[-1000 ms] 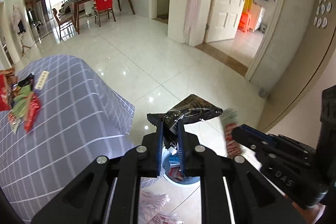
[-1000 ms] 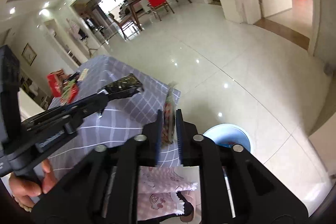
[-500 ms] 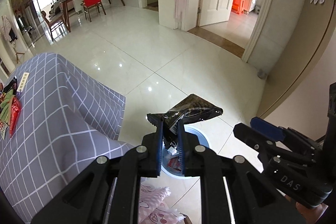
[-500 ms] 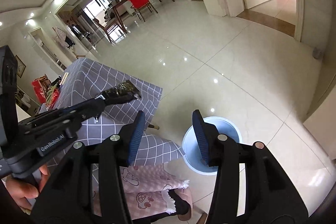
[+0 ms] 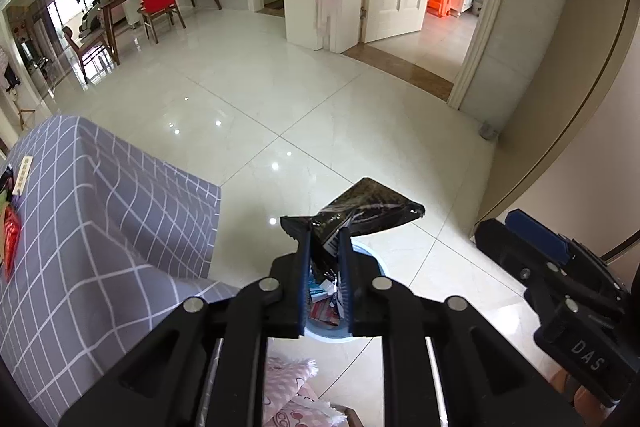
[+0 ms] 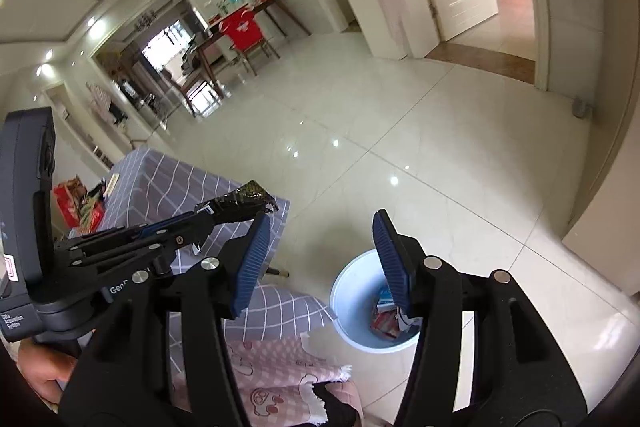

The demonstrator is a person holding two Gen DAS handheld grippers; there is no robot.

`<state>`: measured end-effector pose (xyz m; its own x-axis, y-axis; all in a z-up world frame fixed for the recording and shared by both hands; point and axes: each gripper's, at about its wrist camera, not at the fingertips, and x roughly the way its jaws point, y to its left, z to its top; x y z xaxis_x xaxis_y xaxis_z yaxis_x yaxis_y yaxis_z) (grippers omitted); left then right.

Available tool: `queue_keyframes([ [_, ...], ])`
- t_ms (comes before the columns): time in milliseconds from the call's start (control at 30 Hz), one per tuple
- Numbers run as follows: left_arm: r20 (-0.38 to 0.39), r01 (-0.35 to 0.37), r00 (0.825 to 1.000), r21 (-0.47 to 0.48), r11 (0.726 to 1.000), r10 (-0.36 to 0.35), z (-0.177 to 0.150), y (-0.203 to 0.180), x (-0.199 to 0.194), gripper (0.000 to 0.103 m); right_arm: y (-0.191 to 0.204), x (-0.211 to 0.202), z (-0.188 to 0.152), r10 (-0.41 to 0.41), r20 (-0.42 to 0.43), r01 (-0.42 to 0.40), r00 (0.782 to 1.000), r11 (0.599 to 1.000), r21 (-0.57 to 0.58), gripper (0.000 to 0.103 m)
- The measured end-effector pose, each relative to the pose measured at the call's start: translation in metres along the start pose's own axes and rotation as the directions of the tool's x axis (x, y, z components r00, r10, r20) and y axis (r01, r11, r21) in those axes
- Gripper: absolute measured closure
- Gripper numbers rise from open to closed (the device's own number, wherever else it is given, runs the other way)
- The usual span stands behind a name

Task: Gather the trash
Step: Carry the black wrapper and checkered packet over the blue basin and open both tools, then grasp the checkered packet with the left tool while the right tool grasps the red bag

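Observation:
My left gripper [image 5: 325, 241] is shut on a crumpled black wrapper [image 5: 372, 213] and holds it above a pale blue bin [image 5: 362, 250] on the floor. From the right wrist view the same wrapper [image 6: 246, 199] sticks out of the left gripper [image 6: 216, 209] over the table corner. My right gripper [image 6: 320, 217] hangs over the bin [image 6: 352, 291]; its jaws are opening and nothing is between its blue pads [image 6: 254, 259]. Several discarded packets [image 6: 386, 319] lie inside the bin. The right gripper [image 5: 520, 239] also shows at the right edge of the left wrist view.
A table under a grey checked cloth [image 5: 100, 211] stands left of the bin, with snack packets [image 5: 10, 243] at its far end. A pink patterned cloth [image 6: 272, 367] lies just below the grippers. A hand [image 6: 44, 375] holds the left gripper. Shiny floor tiles stretch toward the doorways.
The right gripper's jaws have opened and the striped packet they held is gone from them. Both grippers have shifted toward the bin; the left still holds the black wrapper.

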<state>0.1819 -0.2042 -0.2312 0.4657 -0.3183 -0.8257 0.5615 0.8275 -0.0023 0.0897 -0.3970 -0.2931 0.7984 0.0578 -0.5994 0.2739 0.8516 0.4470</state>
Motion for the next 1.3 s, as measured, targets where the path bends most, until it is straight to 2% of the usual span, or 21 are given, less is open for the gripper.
queue_keyframes([
  [33, 0.005, 0.002, 1.0, -0.001, 1.0, -0.002, 0.002, -0.001, 0.0, 0.083, -0.002, -0.003, 0.0, -0.001, 0.014, 0.001, 1.0, 1.0, 0.009, 0.05],
  [67, 0.022, 0.017, 1.0, -0.006, 1.0, -0.017, 0.005, -0.001, 0.0, 0.072, -0.004, -0.005, 0.001, -0.006, 0.027, 0.005, 1.0, 1.0, 0.016, 0.05],
  [100, 0.027, 0.03, 0.999, -0.01, 1.0, -0.029, 0.005, 0.001, 0.0, 0.056, -0.007, -0.008, 0.002, -0.014, 0.04, 0.013, 0.999, 1.0, 0.023, 0.049],
  [133, 0.024, 0.026, 0.999, -0.014, 1.0, -0.025, 0.007, 0.0, 0.001, 0.02, -0.008, -0.009, 0.002, -0.018, 0.046, 0.017, 0.999, 0.999, 0.029, 0.049],
  [167, 0.038, -0.004, 0.999, -0.026, 1.0, 0.005, 0.007, 0.001, 0.001, 0.014, -0.01, -0.01, 0.002, -0.021, 0.049, 0.019, 0.999, 0.999, 0.032, 0.049],
  [500, 0.057, -0.044, 0.997, -0.06, 0.997, 0.047, -0.001, 0.016, -0.017, 0.014, -0.002, -0.005, -0.001, -0.011, 0.015, 0.011, 1.0, 1.0, 0.02, 0.048],
  [667, 0.086, -0.063, 0.994, -0.096, 0.993, 0.072, -0.007, 0.035, -0.04, 0.014, 0.025, 0.0, -0.002, 0.02, -0.005, -0.02, 1.0, 1.0, -0.019, 0.047],
  [833, 0.12, -0.111, 0.984, -0.152, 0.982, 0.13, -0.017, 0.071, -0.069, 0.014, 0.066, 0.006, -0.002, 0.068, -0.025, -0.07, 0.997, 0.994, -0.079, 0.047],
  [1033, 0.145, -0.163, 0.968, -0.257, 0.953, 0.205, -0.032, 0.141, -0.107, 0.014, 0.135, 0.022, -0.004, 0.148, -0.071, -0.158, 0.986, 0.973, -0.17, 0.047],
  [1133, 0.143, -0.186, 0.959, -0.326, 0.927, 0.243, -0.045, 0.182, -0.125, 0.014, 0.18, 0.034, -0.009, 0.181, -0.107, -0.202, 0.978, 0.95, -0.236, 0.047],
  [1233, 0.126, -0.212, 0.95, -0.405, 0.889, 0.284, -0.058, 0.229, -0.136, 0.014, 0.219, 0.049, -0.016, 0.195, -0.149, -0.232, 0.969, 0.926, -0.298, 0.047],
  [1300, 0.102, -0.225, 0.947, -0.467, 0.855, 0.305, -0.072, 0.265, -0.141, 0.014, 0.242, 0.06, -0.022, 0.198, -0.178, -0.248, 0.964, 0.91, -0.332, 0.047],
])
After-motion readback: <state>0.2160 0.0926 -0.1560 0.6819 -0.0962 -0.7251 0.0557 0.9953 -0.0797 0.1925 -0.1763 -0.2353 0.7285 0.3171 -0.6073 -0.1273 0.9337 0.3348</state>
